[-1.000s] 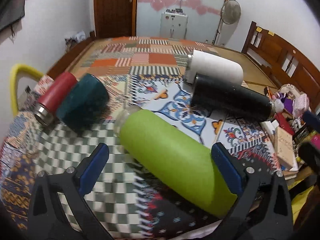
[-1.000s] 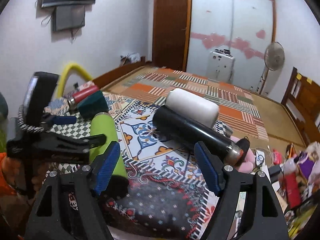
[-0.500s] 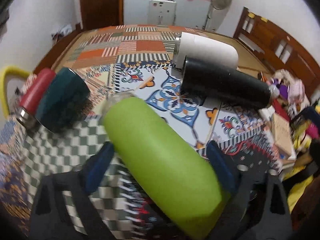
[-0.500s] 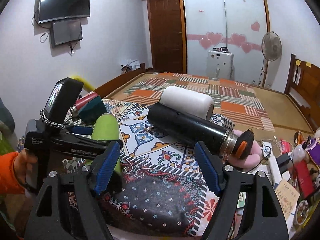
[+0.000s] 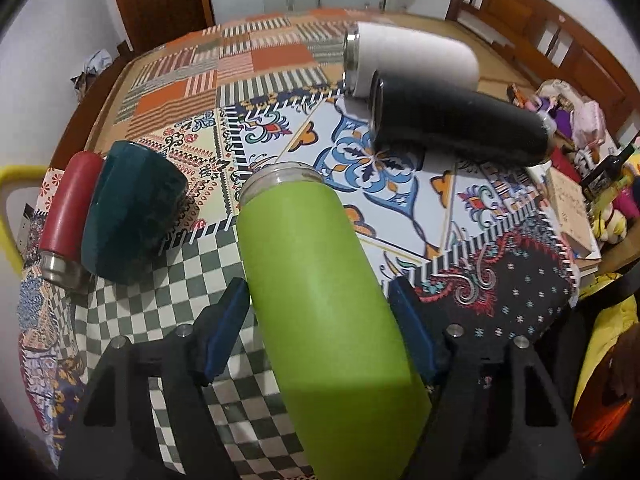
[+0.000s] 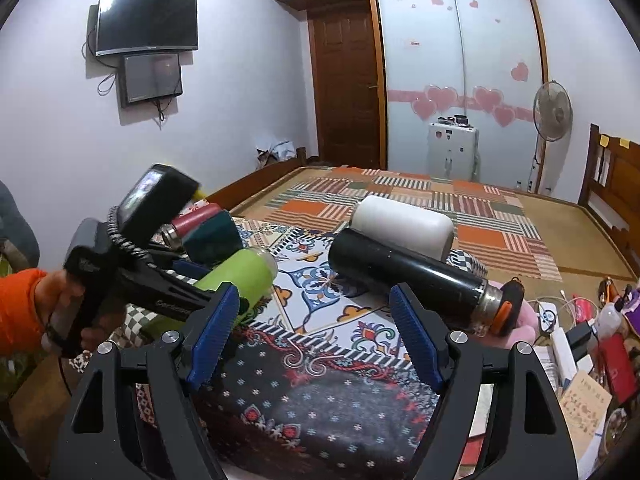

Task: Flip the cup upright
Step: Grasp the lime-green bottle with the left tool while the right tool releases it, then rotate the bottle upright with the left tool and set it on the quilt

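A lime green cup (image 5: 320, 300) lies between the blue pads of my left gripper (image 5: 318, 300), its glass-rimmed mouth pointing away; the pads press its sides. In the right wrist view the green cup (image 6: 244, 276) is tilted, its mouth end raised off the patterned cloth, with the left gripper (image 6: 200, 280) around it. My right gripper (image 6: 316, 320) is open and empty above the near edge of the cloth. A black flask (image 5: 460, 128), a white cup (image 5: 412, 56), a dark teal cup (image 5: 132, 208) and a red flask (image 5: 70, 208) lie on their sides.
A patterned cloth (image 5: 400, 184) covers the table. The black flask (image 6: 408, 276) and the white cup (image 6: 404, 220) lie ahead of the right gripper. Clutter of books and toys (image 6: 592, 344) is piled at the right edge. A yellow chair frame (image 5: 12, 208) stands at the left.
My left gripper has moved forward around the green cup and closed on it. The cup's mouth end has lifted off the cloth. The right gripper has tilted upward slightly.
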